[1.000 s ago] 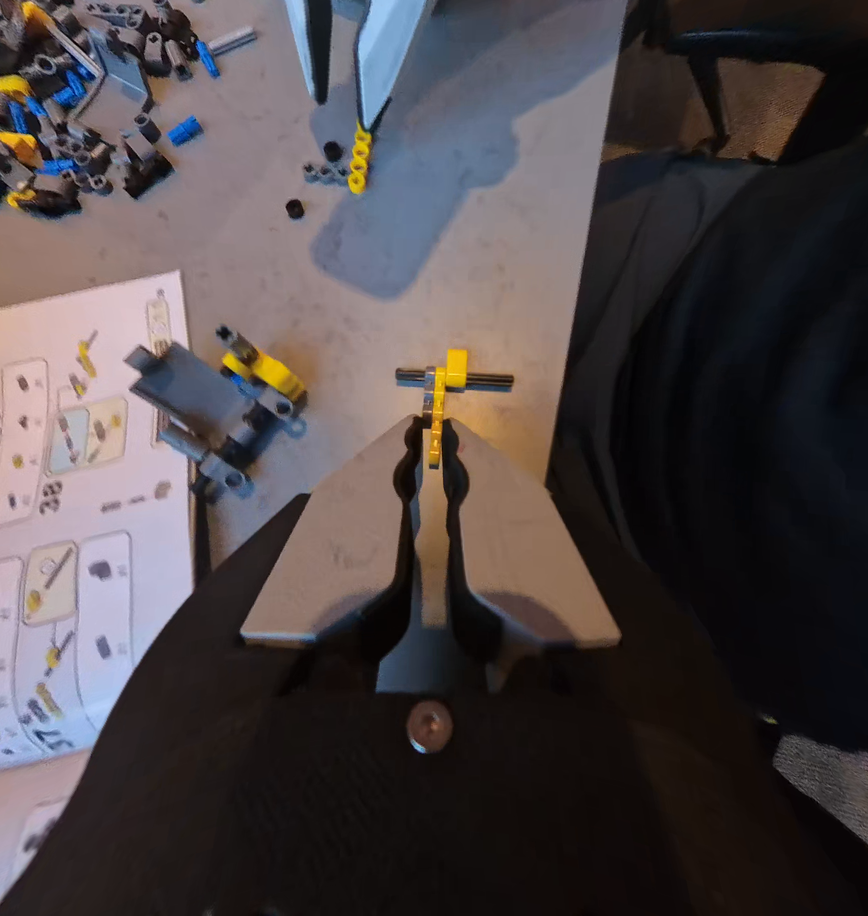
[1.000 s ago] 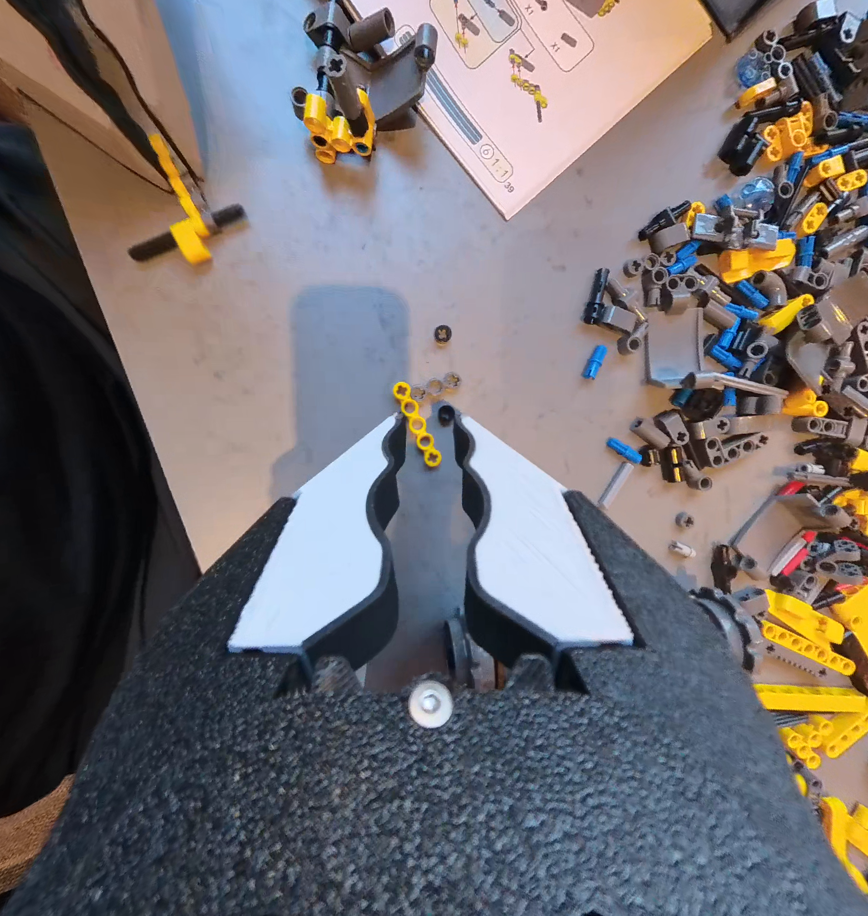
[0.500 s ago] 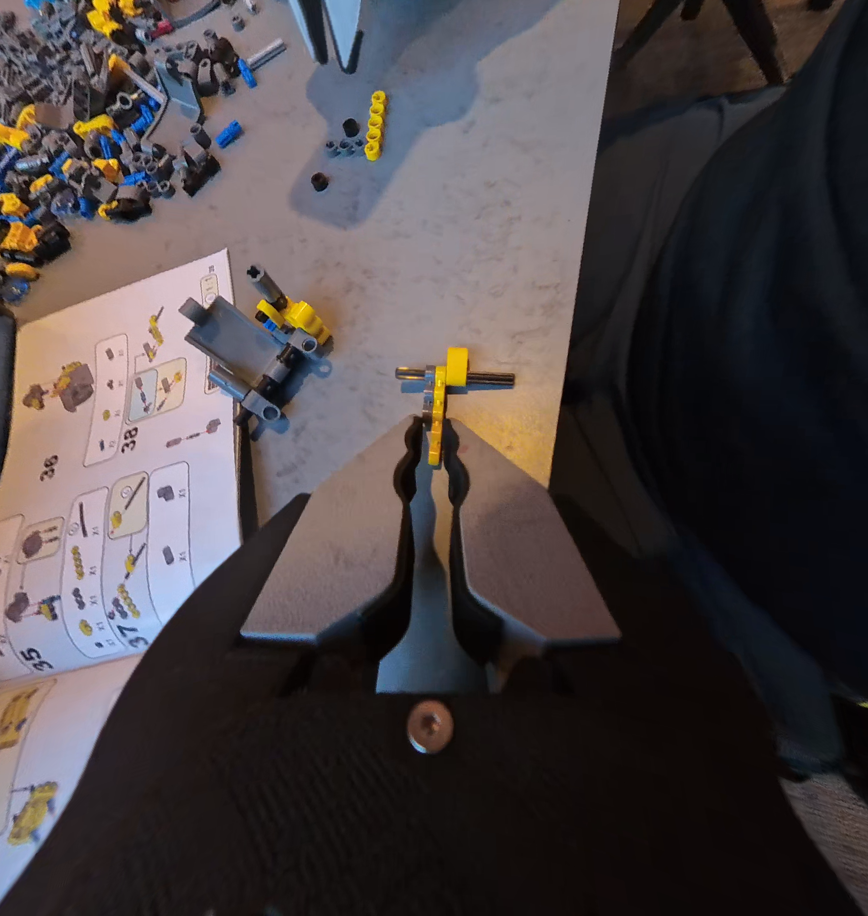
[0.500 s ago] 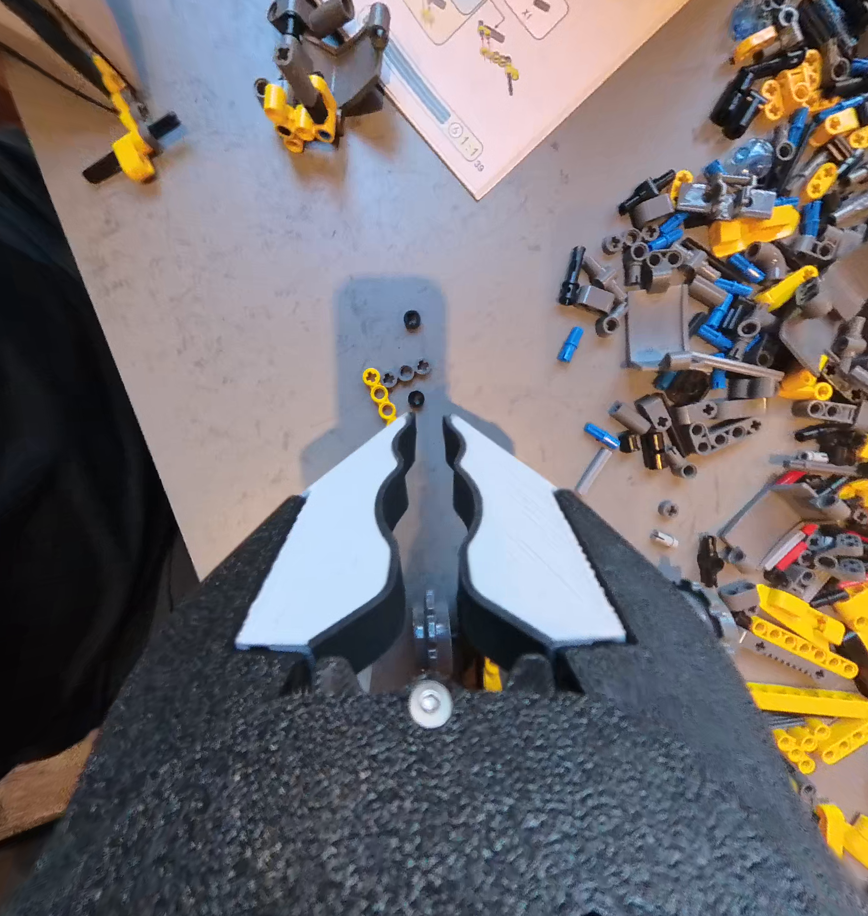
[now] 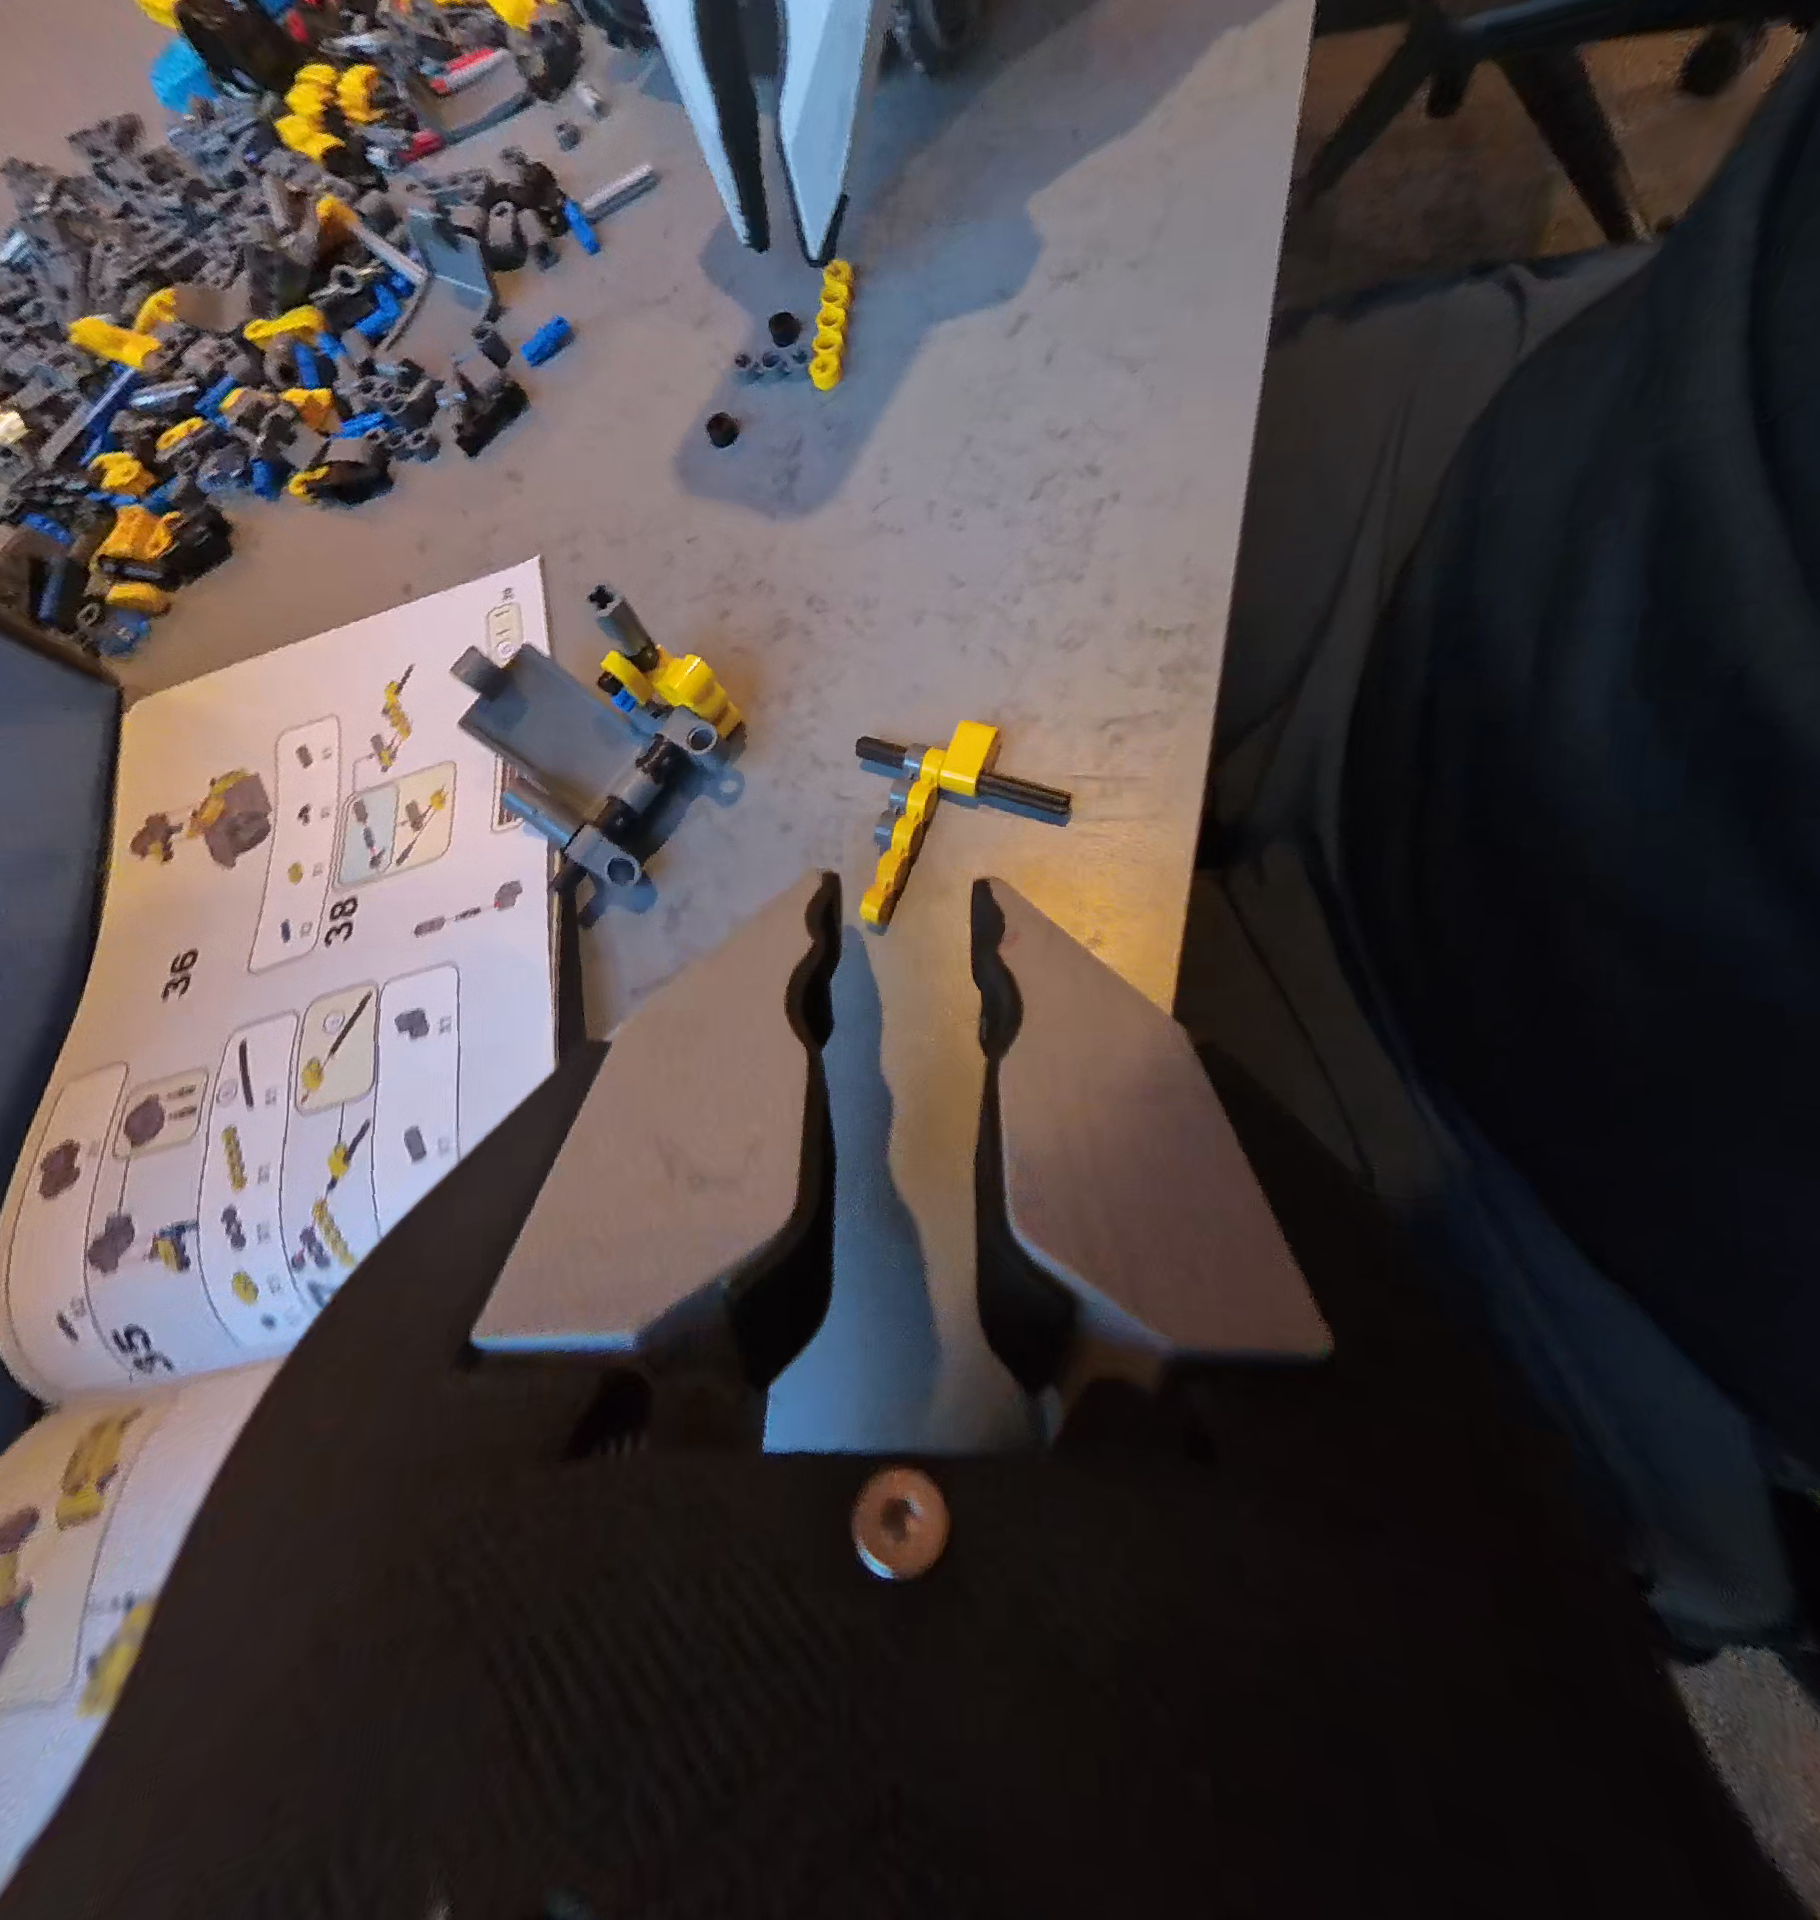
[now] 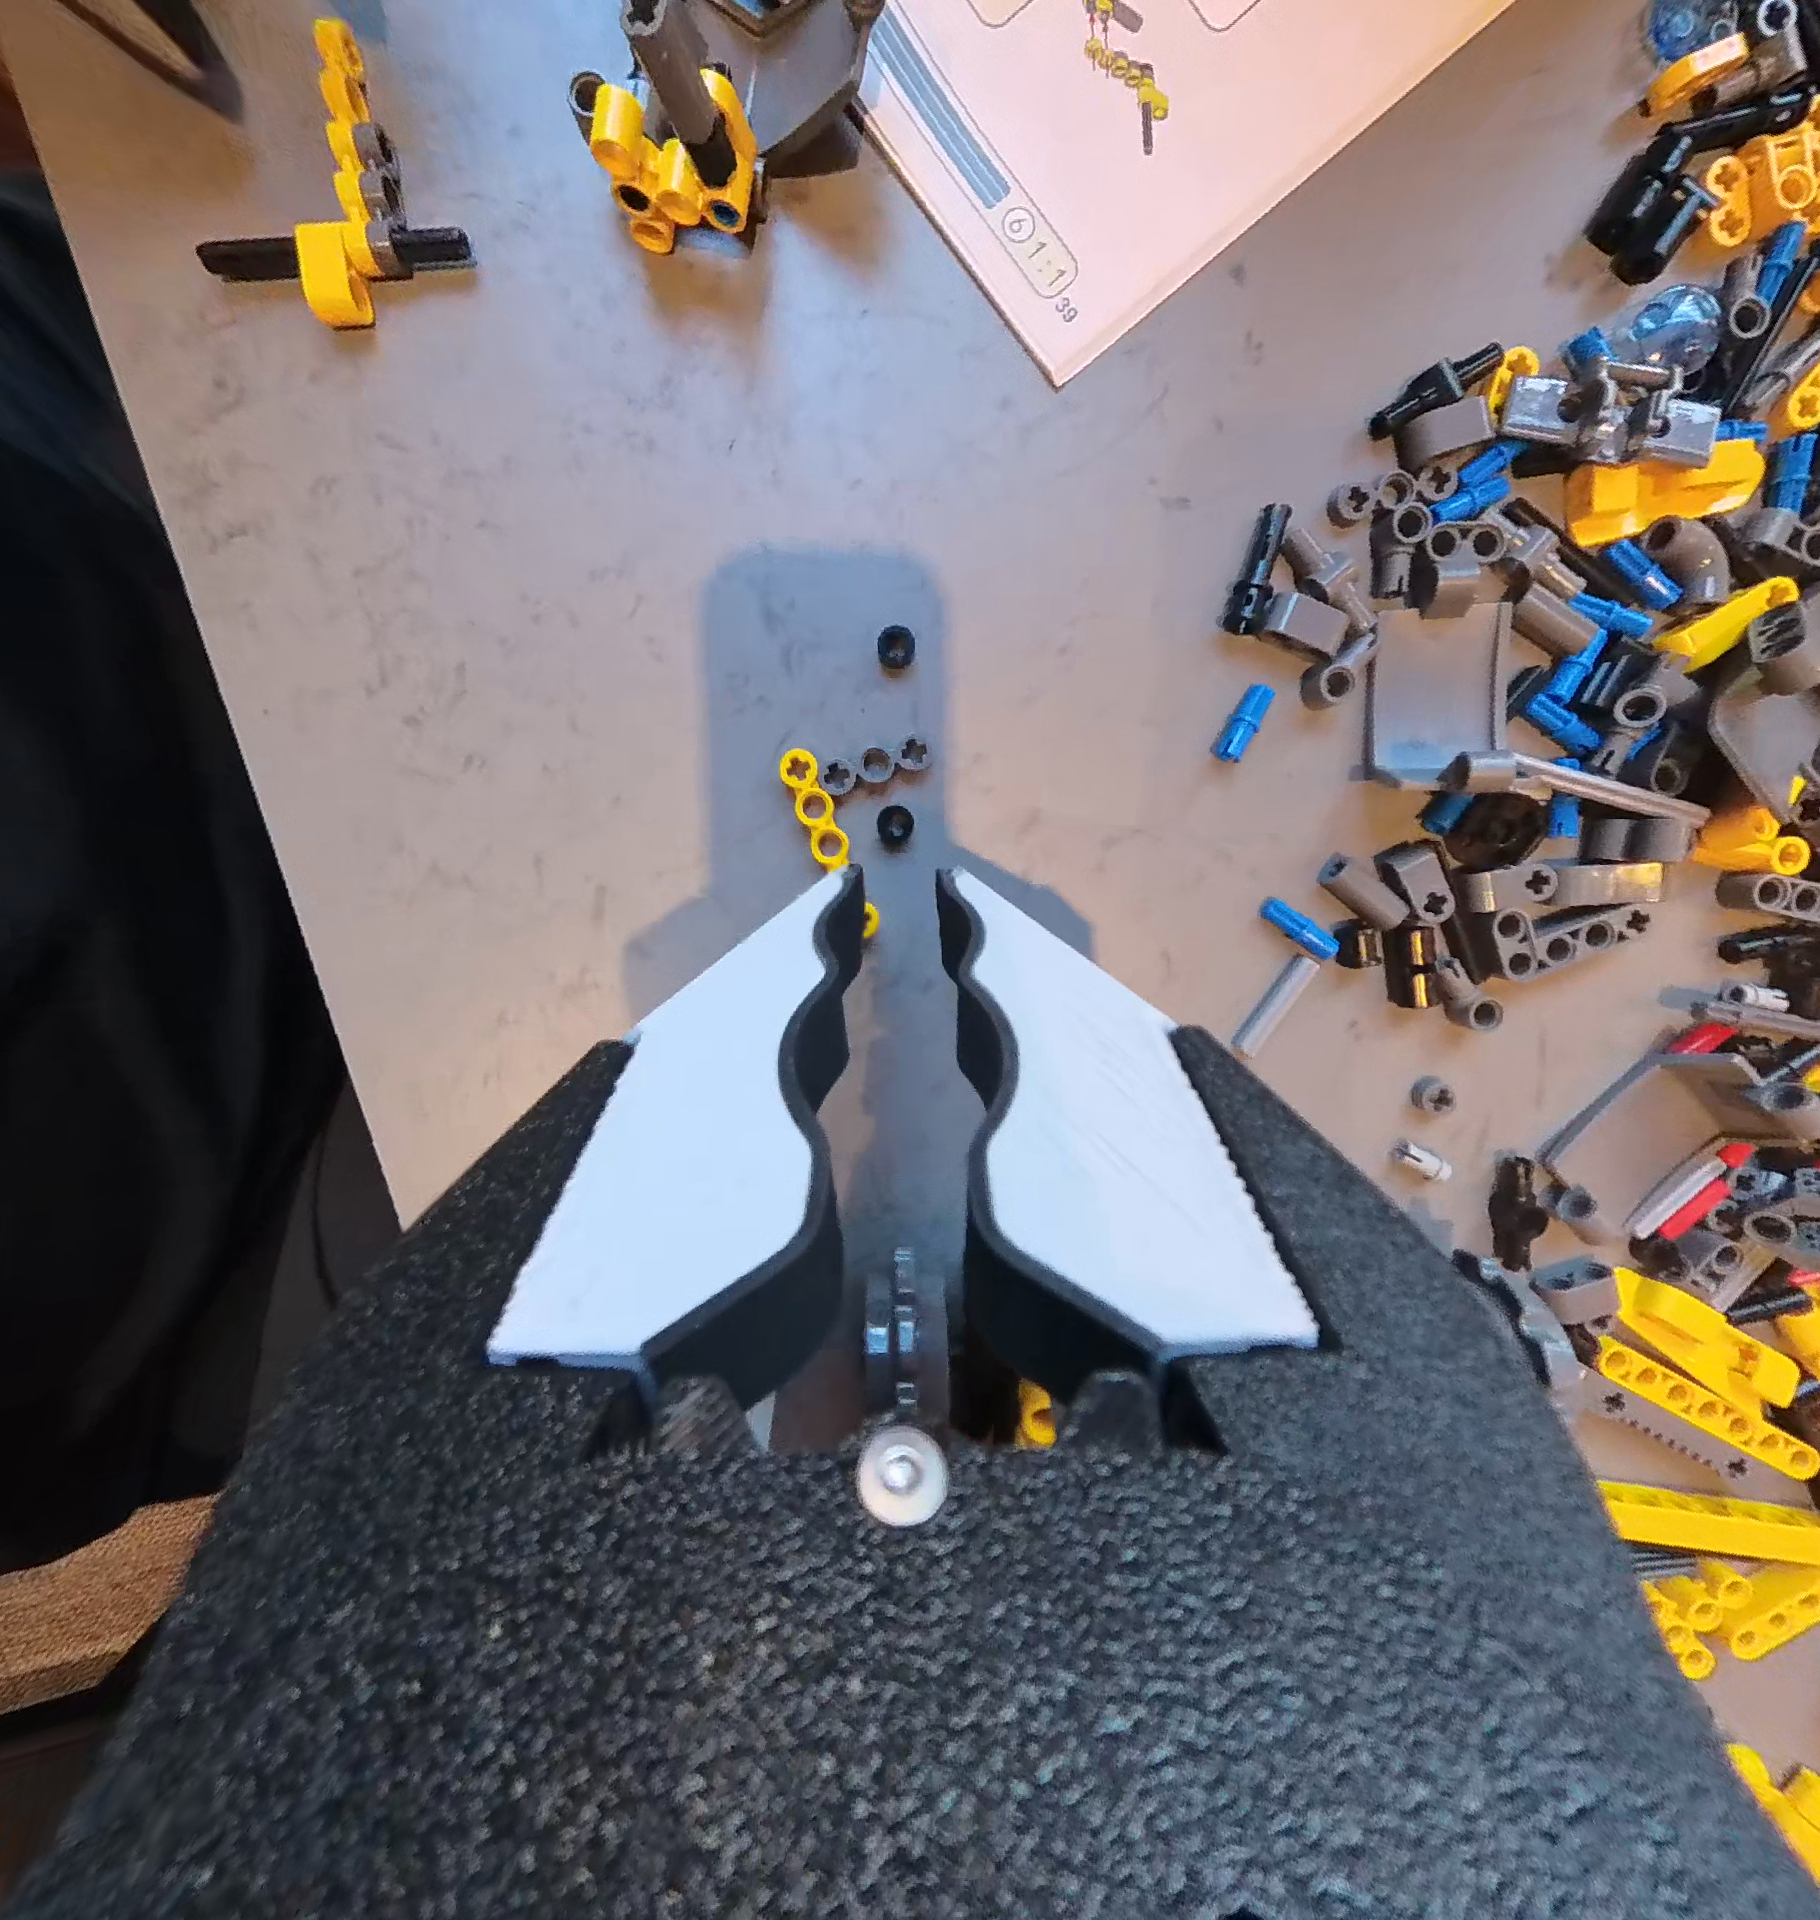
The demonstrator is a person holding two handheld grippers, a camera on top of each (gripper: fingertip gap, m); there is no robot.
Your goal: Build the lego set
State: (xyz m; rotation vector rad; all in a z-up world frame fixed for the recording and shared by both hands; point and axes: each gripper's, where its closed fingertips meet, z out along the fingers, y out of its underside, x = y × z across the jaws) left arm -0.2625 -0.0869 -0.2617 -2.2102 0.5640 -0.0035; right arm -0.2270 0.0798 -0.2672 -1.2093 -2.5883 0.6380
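Left wrist view: left gripper [image 5: 904, 902] with grey wedge fingers spread apart, holding nothing, low over the pale grey stone-pattern table [image 5: 999, 499]. Just ahead of the tips, toward 12 o'clock, a small assembly of a yellow holed beam on a black axle with a yellow connector [image 5: 937, 805], lying flat near the table edge; its lower yellow end reaching almost into the gap between the fingers, not pinched. At 10 o'clock from the tips, a dark grey panel assembly with yellow and blue pieces [image 5: 615, 753], touching the corner of the open white instruction booklet [image 5: 262, 966] at 9 o'clock. At 11 o'clock, far off, a big loose pile of grey, black, blue and yellow plastic building parts [image 5: 210, 312]. At 12 o'clock, far off, right gripper [image 5: 786, 234] with white fingers, tips just beside a short yellow beam with round holes [image 5: 833, 324].

Right wrist view: right gripper [image 6: 898, 883] with white fingers slightly apart, a narrow gap, nothing pinched. Short yellow beam with round holes [image 6: 814, 816] just beyond the left finger tip at 11 o'clock, partly hidden under that tip. Beside it a small dark grey three-hole beam [image 6: 877, 764] and two small black bushes [image 6: 895, 826], all at 12 o'clock inside the gripper's shadow. Parts pile [image 6: 1612, 727] at 2 to 4 o'clock, booklet [image 6: 1145, 135] at 1 o'clock, panel assembly [image 6: 708, 125] at 12 o'clock, axle assembly [image 6: 350, 223] at 11 o'clock, well apart from the tips
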